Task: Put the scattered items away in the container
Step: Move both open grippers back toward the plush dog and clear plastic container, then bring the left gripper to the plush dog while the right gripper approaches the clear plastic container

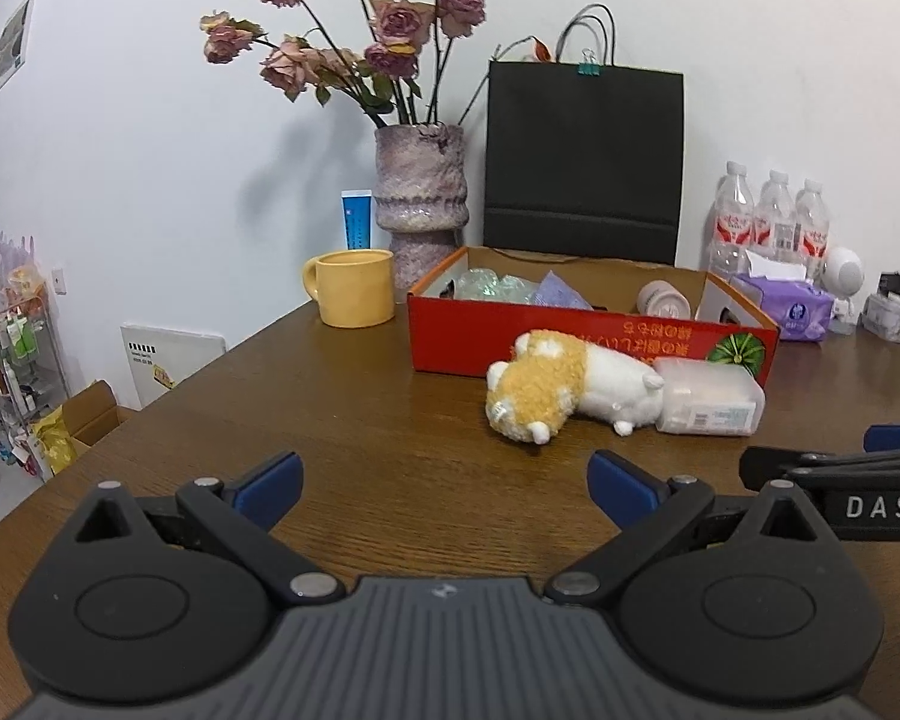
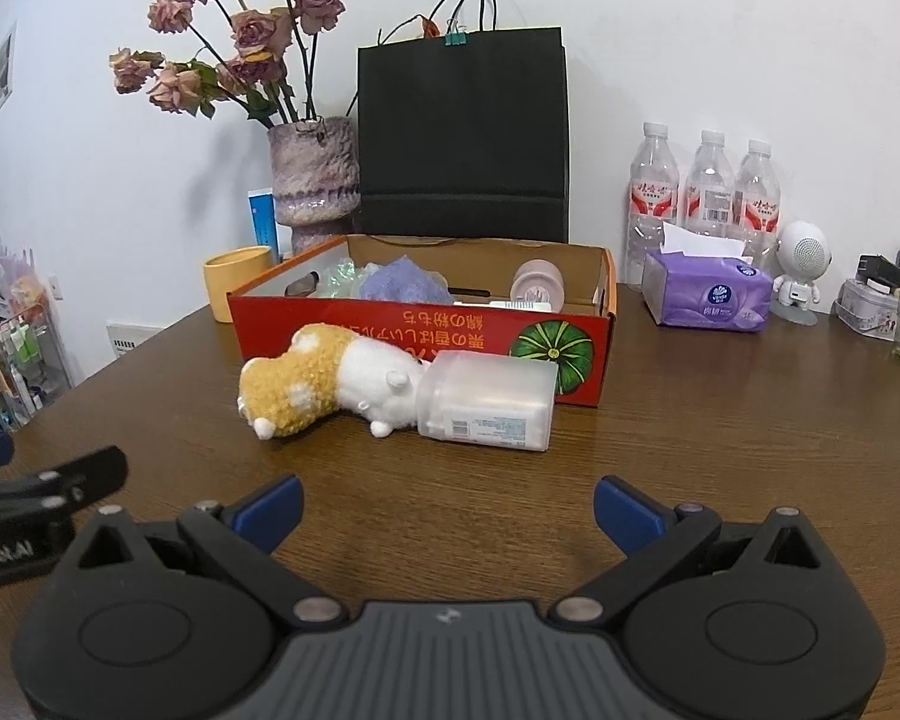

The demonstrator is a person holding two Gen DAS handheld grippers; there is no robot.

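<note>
The left hand-held gripper (image 1: pixel 444 489) and right hand-held gripper (image 2: pixel 448 507) are held spread and empty above the counter (image 2: pixel 720 450); a plush toy (image 2: pixel 324 381) and plastic box (image 2: pixel 486 399) are seen touching beside the red carton (image 2: pixel 390 330).

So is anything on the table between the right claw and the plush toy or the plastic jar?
Nothing visible. Bare table lies between the open right claw and both the plush toy and the jar, which lie touching just in front of the red box.
</note>
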